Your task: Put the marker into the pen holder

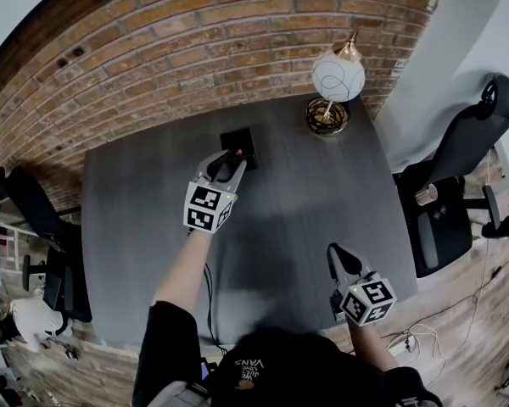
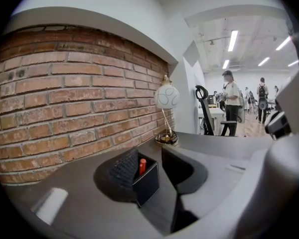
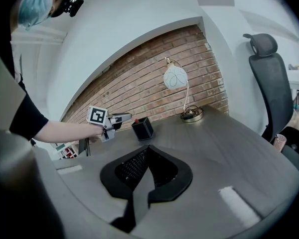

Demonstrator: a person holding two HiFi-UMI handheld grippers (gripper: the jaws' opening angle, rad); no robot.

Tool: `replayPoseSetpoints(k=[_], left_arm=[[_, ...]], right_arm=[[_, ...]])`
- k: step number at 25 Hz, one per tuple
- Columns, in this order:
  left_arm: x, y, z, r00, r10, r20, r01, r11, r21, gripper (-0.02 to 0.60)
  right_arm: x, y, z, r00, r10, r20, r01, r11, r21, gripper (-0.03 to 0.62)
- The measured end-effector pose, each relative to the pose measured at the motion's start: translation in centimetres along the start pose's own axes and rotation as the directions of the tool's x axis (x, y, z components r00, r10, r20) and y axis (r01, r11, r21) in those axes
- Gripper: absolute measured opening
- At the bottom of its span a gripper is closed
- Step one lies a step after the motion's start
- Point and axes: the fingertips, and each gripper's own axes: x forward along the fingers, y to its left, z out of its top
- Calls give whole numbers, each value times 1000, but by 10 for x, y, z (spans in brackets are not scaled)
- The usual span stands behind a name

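Note:
A black square pen holder stands on the dark table, toward the brick wall. The marker stands upright inside the pen holder, its red end poking above the rim. My left gripper hovers just on the near side of the holder, jaws open. Its pads flank the holder without touching the marker. My right gripper stays low near the table's front right, shut and empty. In the right gripper view, the left gripper points at the holder.
A globe lamp on a round brass base stands at the table's far right corner. A black office chair sits off the right edge, another chair at the left. People stand far off in the background.

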Motion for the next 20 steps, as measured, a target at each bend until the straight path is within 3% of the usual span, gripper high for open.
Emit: replayPoseSetpoints(k=[20], left_arm=[[-119, -14, 36, 991, 39, 128, -36, 999, -26, 156]], right_arm=[[4, 55, 8, 996, 85, 39, -83, 996, -44, 2]])
